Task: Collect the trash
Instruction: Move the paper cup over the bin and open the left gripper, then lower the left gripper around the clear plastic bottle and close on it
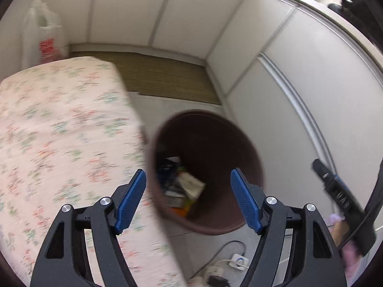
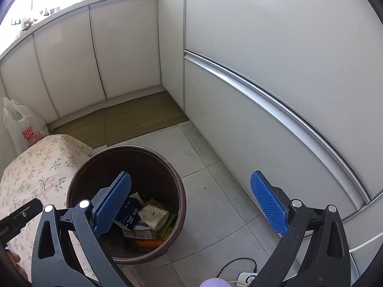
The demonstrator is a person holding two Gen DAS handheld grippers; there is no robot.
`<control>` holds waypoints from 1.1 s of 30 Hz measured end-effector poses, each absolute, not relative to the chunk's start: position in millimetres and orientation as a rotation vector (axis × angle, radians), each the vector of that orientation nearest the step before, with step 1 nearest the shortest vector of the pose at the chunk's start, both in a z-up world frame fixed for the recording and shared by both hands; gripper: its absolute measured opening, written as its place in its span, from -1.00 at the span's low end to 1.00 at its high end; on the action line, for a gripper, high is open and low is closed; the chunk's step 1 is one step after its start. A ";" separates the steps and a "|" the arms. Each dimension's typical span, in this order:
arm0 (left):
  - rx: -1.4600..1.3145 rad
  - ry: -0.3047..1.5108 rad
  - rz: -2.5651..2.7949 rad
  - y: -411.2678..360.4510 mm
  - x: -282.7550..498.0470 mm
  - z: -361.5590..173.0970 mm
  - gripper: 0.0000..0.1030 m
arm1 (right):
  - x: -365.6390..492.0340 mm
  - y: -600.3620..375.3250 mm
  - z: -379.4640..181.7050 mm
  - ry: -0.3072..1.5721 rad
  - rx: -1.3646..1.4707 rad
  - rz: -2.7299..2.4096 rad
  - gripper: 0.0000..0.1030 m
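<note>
A round brown bin (image 1: 215,141) stands on the tiled floor, holding several pieces of trash (image 1: 184,186). My left gripper (image 1: 188,171) hovers over its mouth, open, with nothing between the blue pads. In the right wrist view the same bin (image 2: 153,162) shows a dark blue packet (image 2: 130,212), a crumpled white wrapper (image 2: 153,215), green wrappers (image 2: 167,224) and something orange (image 2: 148,242) at the bottom. My right gripper (image 2: 190,174) is open and empty; its left finger is over the bin and its right finger over the floor.
A floral-covered mattress (image 1: 59,131) lies against the bin's left side. A white plastic bag (image 2: 21,126) stands behind it. White cabinet fronts (image 2: 287,71) line the back and right. A woven mat (image 2: 134,117) covers the far floor. Cables and a power strip (image 1: 237,260) lie near the bin.
</note>
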State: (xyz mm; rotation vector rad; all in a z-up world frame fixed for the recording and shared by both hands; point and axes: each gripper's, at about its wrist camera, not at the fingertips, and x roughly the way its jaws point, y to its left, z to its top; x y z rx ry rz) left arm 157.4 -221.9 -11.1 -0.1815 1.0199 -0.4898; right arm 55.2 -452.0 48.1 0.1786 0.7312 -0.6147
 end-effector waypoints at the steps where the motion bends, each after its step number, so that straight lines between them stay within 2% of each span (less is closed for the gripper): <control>1: -0.184 1.020 -0.448 -204.1 155.7 -13.9 0.39 | 58.0 -448.7 48.0 0.733 0.179 -0.603 0.86; 9: -0.183 1.009 -0.102 -66.1 158.7 -19.3 0.42 | 91.3 -403.8 46.0 0.769 0.143 -0.468 0.86; 12: -0.176 1.012 0.018 -15.3 162.3 -19.1 0.51 | 102.7 -379.9 43.2 0.782 0.098 -0.425 0.86; 21: -0.242 1.115 0.360 104.9 172.3 -51.2 0.53 | 129.0 -313.6 34.4 0.803 -0.056 -0.307 0.86; 26: -0.336 1.186 0.397 131.7 174.1 -78.4 0.53 | 136.5 -289.8 28.9 0.820 -0.109 -0.265 0.86; 33: -0.353 1.221 0.388 128.7 192.9 -92.4 0.53 | 142.1 -275.7 22.2 0.835 -0.156 -0.236 0.86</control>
